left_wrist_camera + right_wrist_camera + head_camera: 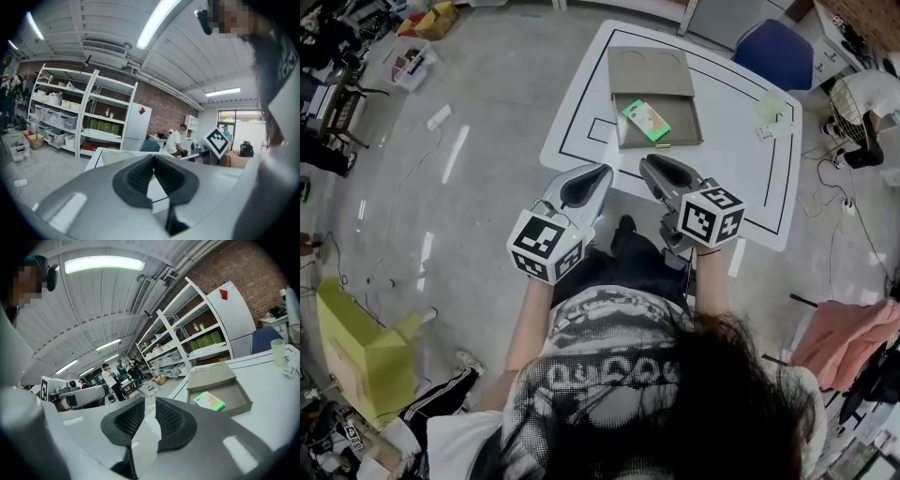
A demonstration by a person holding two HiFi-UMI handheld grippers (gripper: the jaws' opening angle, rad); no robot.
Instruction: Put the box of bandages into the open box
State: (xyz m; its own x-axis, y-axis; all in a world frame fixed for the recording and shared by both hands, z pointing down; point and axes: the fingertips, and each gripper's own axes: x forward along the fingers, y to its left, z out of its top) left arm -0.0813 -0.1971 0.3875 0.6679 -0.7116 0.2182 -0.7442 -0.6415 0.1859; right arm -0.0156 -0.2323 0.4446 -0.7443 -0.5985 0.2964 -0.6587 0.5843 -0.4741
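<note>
The green and white box of bandages (646, 120) lies inside the open cardboard box (680, 127) on the white table (741, 178), near the box's left wall. The flap of the open box is folded back on the far side. In the right gripper view the box of bandages (209, 401) rests on the floor of the open box (236, 405). My left gripper (605, 171) hovers at the table's near edge, shut and empty, its tips (153, 157) touching. My right gripper (645, 161) is beside it, also short of the open box, with a narrow gap between its pads (150, 401) and nothing held.
A paper cup (769, 110) and small items stand at the table's right side. A blue chair (773, 52) is behind the table. A yellow box (361, 347) sits on the floor at left, pink cloth (848, 342) at right. Shelving (70, 117) and people fill the room's background.
</note>
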